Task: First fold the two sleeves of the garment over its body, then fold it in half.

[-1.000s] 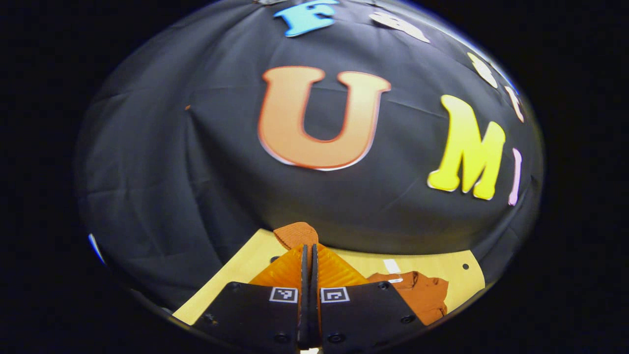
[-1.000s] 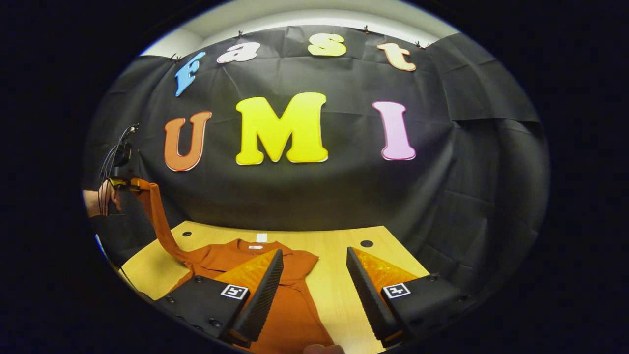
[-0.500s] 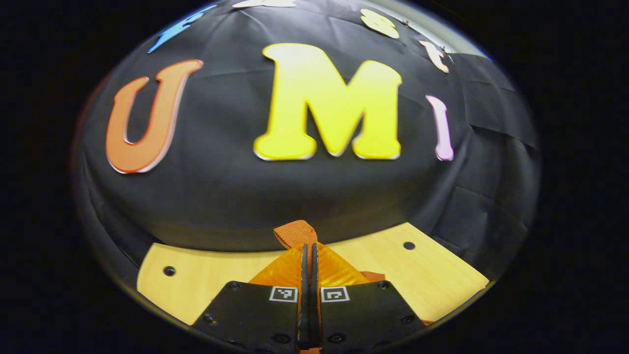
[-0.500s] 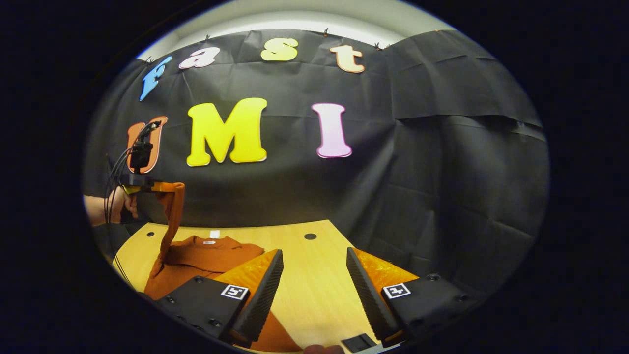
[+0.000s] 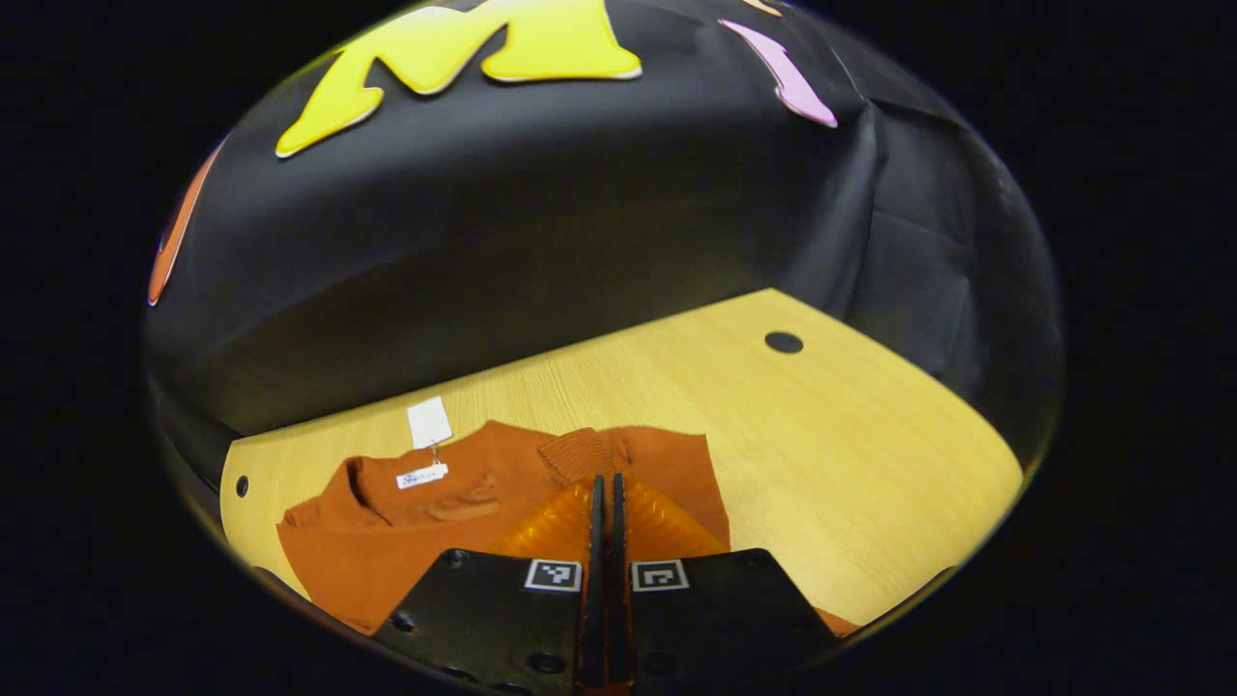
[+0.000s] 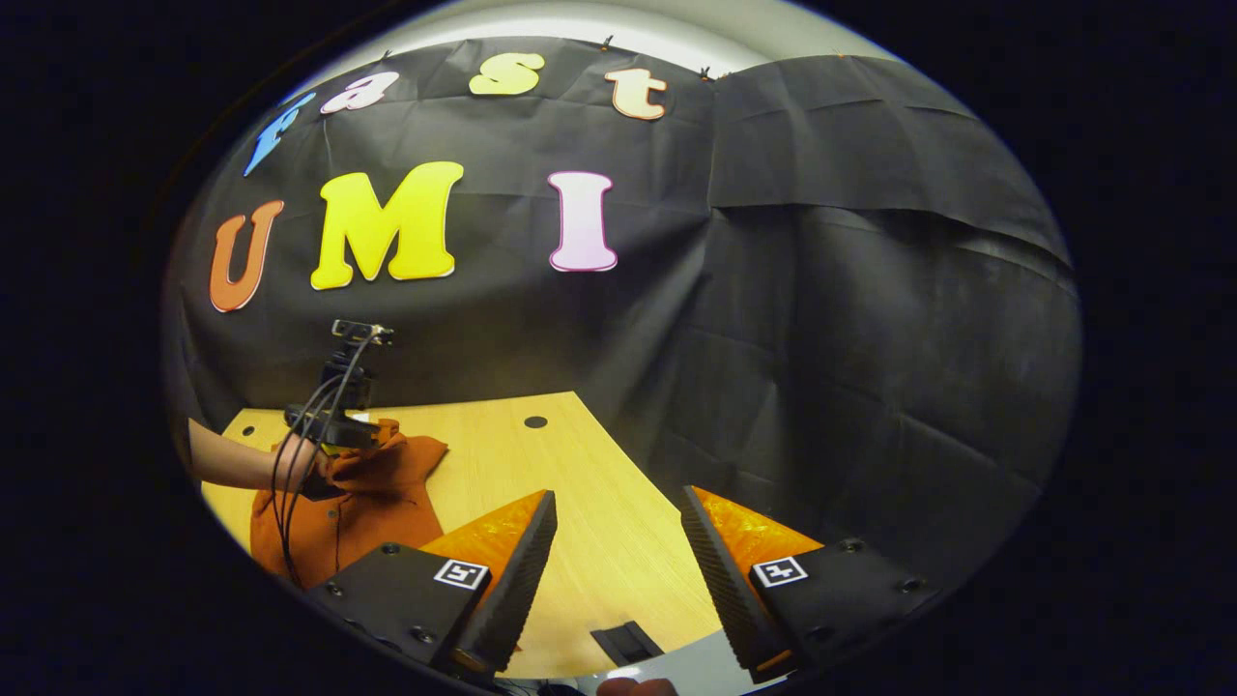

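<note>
Fingers [image 5: 589, 503] pinch sleeve cuff [image 5: 580, 454].

Even overhead light fell bright on the wooden table [image 5: 850, 425], without glare, and left the black cloth wall [image 6: 821, 319] behind the table dim. A soft shadow lay along the table's far edge. Both views bowed strongly toward their rims, where the wall above the table smeared slightly. The table's grain stayed sharp.
</note>
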`<act>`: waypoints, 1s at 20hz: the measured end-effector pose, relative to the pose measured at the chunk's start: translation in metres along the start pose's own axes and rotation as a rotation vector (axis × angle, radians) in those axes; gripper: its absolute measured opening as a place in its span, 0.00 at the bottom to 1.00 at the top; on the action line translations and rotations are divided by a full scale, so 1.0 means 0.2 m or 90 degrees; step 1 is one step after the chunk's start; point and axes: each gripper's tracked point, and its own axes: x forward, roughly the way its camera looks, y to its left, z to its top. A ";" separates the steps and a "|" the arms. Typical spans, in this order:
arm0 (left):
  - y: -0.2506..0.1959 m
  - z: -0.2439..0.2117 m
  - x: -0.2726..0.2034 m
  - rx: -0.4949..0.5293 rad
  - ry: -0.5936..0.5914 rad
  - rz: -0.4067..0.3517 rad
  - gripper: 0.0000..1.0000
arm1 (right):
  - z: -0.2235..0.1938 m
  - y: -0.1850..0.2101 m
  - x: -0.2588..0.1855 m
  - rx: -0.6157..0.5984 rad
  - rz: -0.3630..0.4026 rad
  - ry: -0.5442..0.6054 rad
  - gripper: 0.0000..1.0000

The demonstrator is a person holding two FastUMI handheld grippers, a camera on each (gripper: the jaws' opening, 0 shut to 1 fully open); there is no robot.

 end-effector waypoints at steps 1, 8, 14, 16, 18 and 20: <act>-0.04 -0.04 0.03 0.008 0.011 0.007 0.06 | -0.01 -0.01 0.00 -0.003 -0.001 0.006 0.83; -0.28 0.01 -0.01 -0.021 -0.020 -0.059 0.58 | 0.04 0.13 0.04 -0.019 0.035 0.000 0.83; -0.19 0.13 -0.24 -0.091 -0.063 -0.043 0.89 | 0.18 0.34 0.09 -0.020 0.096 -0.046 0.83; -0.09 0.23 -0.41 -0.100 -0.108 -0.024 1.00 | 0.23 0.43 0.12 -0.026 0.122 -0.068 0.83; 0.02 0.33 -0.57 -0.102 -0.155 -0.005 0.96 | 0.29 0.54 0.13 -0.021 0.156 -0.086 0.84; 0.11 0.43 -0.76 -0.108 -0.205 0.010 0.96 | 0.33 0.67 0.15 -0.019 0.191 -0.100 0.84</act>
